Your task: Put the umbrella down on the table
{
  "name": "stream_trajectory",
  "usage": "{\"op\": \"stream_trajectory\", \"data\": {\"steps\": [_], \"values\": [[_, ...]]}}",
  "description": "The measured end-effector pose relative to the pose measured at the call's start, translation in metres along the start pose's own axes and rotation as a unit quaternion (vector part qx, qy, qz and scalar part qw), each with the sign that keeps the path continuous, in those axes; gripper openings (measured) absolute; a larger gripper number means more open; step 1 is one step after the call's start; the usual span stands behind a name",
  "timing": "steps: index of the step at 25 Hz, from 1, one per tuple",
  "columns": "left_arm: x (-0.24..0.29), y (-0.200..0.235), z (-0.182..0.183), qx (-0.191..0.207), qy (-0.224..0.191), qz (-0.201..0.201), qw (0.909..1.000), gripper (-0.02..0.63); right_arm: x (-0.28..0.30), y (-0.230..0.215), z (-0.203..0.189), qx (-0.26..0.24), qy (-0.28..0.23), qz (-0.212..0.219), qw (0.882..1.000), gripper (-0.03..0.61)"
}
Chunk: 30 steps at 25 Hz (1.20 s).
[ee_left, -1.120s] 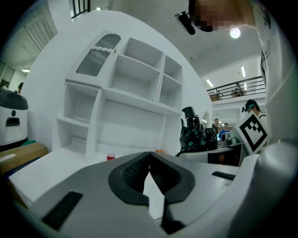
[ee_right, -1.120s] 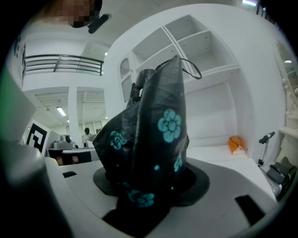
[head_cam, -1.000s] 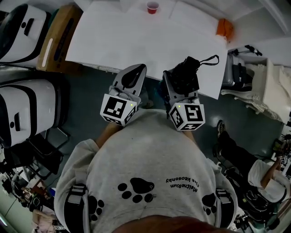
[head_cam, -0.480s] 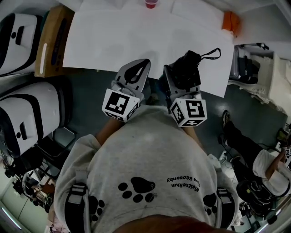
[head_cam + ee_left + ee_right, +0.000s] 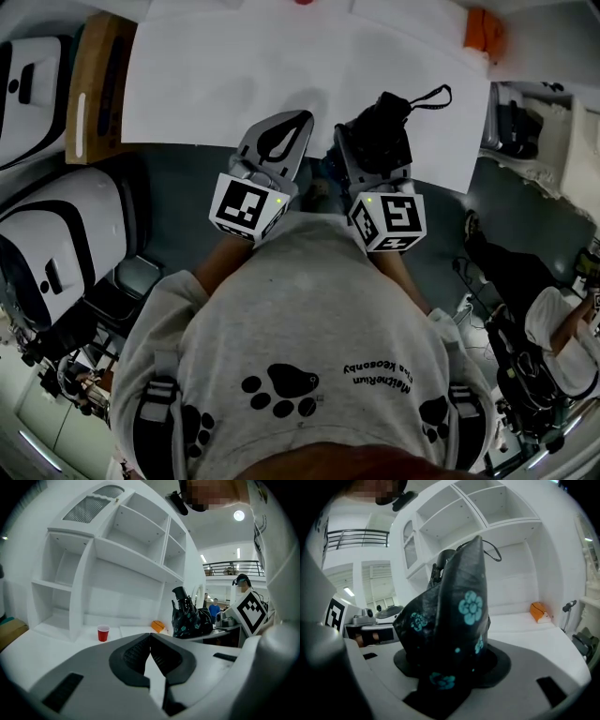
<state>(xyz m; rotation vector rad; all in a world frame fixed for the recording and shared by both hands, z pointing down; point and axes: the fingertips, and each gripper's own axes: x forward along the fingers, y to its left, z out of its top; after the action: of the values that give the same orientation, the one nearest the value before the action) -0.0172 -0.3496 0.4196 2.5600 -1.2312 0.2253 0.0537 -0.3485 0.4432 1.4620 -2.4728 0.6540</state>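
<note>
Since the earlier frame, we are recording that both grippers have advanced over the near edge of the table (image 5: 234, 75), and the red cup (image 5: 103, 633) has slid almost out of the top of the head view. The right gripper (image 5: 375, 142) is clamping the folded umbrella (image 5: 384, 131), its jaws standing wide around the bundled fabric. In the right gripper view we are seeing the right gripper (image 5: 450, 670) with black cloth printed in teal flowers filling the whole gap between the jaws. The umbrella (image 5: 450, 616) is rising out of that grip, tilted upward. Its handle end is pointing away from the person, and the wrist strap (image 5: 431, 98) is looping out over the white table top. We are finding the umbrella over the table's near edge; whether it is touching the surface we cannot tell. The left gripper (image 5: 295, 120) is reaching over the same edge just beside the right one. Its jaws are meeting at the tips, and nothing is sitting between them in the left gripper view (image 5: 150, 644). The red cup is standing near the back of the table, before the white shelf unit (image 5: 117, 564). An orange object (image 5: 483, 28) is lying at the far right corner.
</note>
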Motion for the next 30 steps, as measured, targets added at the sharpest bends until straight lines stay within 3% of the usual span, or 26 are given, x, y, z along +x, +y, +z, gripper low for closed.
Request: {"op": "stream_trajectory", "data": {"steps": [30], "values": [[0.075,0.064,-0.037,-0.03,0.053,-0.014,0.998,0.018,0.108,-0.05,-0.051,0.033,0.103,-0.007,0.994,0.247]]}}
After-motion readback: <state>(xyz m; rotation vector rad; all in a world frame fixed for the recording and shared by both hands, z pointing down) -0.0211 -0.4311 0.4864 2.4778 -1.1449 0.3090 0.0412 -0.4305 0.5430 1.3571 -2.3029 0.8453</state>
